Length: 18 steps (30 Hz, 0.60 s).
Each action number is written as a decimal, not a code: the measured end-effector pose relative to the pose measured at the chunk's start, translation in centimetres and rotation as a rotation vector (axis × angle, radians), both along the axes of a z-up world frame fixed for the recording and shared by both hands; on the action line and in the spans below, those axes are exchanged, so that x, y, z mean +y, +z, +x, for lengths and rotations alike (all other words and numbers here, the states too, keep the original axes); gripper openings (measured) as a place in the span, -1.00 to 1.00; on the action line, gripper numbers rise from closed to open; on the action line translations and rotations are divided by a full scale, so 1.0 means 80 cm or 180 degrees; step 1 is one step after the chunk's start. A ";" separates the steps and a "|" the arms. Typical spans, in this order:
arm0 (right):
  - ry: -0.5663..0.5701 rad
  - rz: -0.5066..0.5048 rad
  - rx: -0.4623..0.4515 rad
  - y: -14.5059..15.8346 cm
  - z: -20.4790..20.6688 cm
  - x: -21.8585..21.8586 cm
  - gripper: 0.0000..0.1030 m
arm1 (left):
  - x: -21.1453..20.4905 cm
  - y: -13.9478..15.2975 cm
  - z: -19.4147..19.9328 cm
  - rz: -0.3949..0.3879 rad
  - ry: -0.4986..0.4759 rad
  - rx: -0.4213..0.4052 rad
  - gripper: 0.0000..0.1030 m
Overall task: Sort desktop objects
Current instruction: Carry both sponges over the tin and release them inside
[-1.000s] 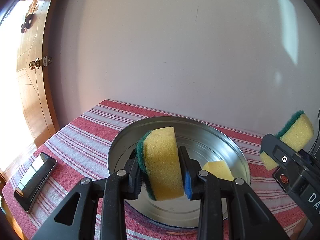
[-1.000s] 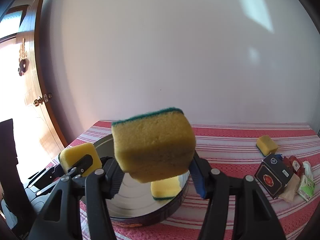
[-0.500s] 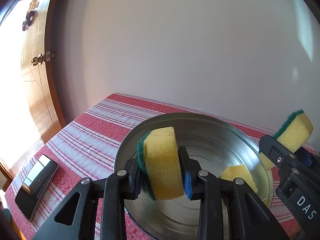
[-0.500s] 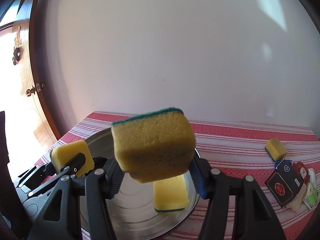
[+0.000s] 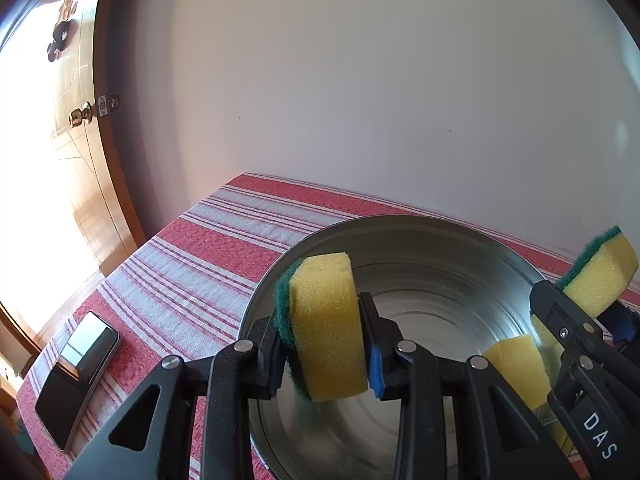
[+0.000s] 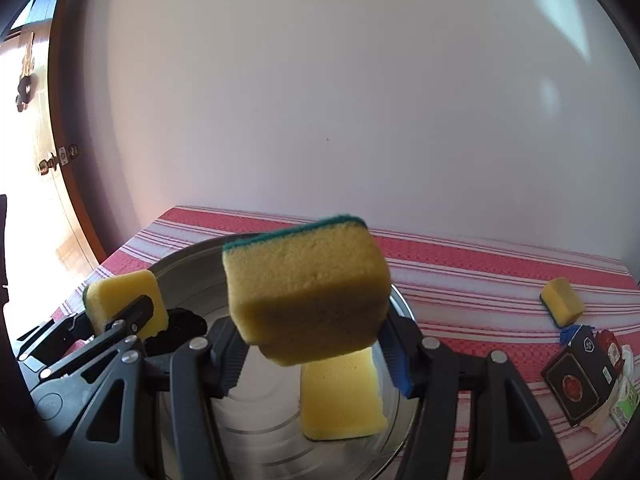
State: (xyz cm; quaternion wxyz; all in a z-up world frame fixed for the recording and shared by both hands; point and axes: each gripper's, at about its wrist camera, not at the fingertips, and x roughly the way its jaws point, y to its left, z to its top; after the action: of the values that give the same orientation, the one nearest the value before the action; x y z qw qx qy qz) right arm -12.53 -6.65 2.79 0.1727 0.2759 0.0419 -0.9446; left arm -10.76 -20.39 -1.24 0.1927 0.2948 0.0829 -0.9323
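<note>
Yellow-and-green sponge (image 5: 326, 328), silver metal bowl (image 5: 432, 240), red-and-white striped tablecloth (image 5: 192, 280), black phone (image 5: 76, 376)

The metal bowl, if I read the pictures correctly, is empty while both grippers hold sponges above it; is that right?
Not quite: the bowl is not empty. The right wrist view shows a loose sponge already lying inside it. The rest holds: the left gripper and the right gripper each hold a sponge above the bowl.
</note>
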 end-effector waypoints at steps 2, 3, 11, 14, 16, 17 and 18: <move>-0.0008 0.0027 -0.0018 -0.003 -0.003 -0.002 0.14 | 0.001 -0.001 -0.003 0.0003 -0.0001 -0.0027 -0.33; -0.0006 0.0039 -0.0037 -0.005 -0.005 -0.003 0.14 | 0.001 -0.002 -0.005 0.0021 -0.0008 -0.0035 -0.33; 0.0014 -0.0150 0.0001 -0.017 -0.008 0.010 0.60 | -0.005 -0.004 -0.003 0.0134 0.0119 0.0079 0.39; -0.0080 -0.0296 0.0121 -0.012 -0.003 0.023 0.76 | -0.003 -0.008 -0.007 0.0182 0.0045 0.0071 0.44; -0.0143 -0.0404 0.0177 -0.008 0.000 0.031 0.87 | 0.006 -0.007 -0.008 0.0028 0.0064 0.0022 0.47; -0.0153 -0.0456 0.0195 -0.006 0.001 0.034 0.88 | 0.011 -0.005 -0.007 -0.0059 0.0068 0.0045 0.53; -0.0168 -0.0499 0.0216 -0.005 0.002 0.038 0.88 | 0.014 -0.002 -0.005 -0.0104 0.0061 0.0067 0.55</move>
State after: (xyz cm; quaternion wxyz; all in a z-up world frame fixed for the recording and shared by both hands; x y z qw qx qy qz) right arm -12.35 -3.58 2.41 0.1673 0.2304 -0.0336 -0.9580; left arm -11.18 -19.30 -1.43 0.2056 0.2809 0.0726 -0.9346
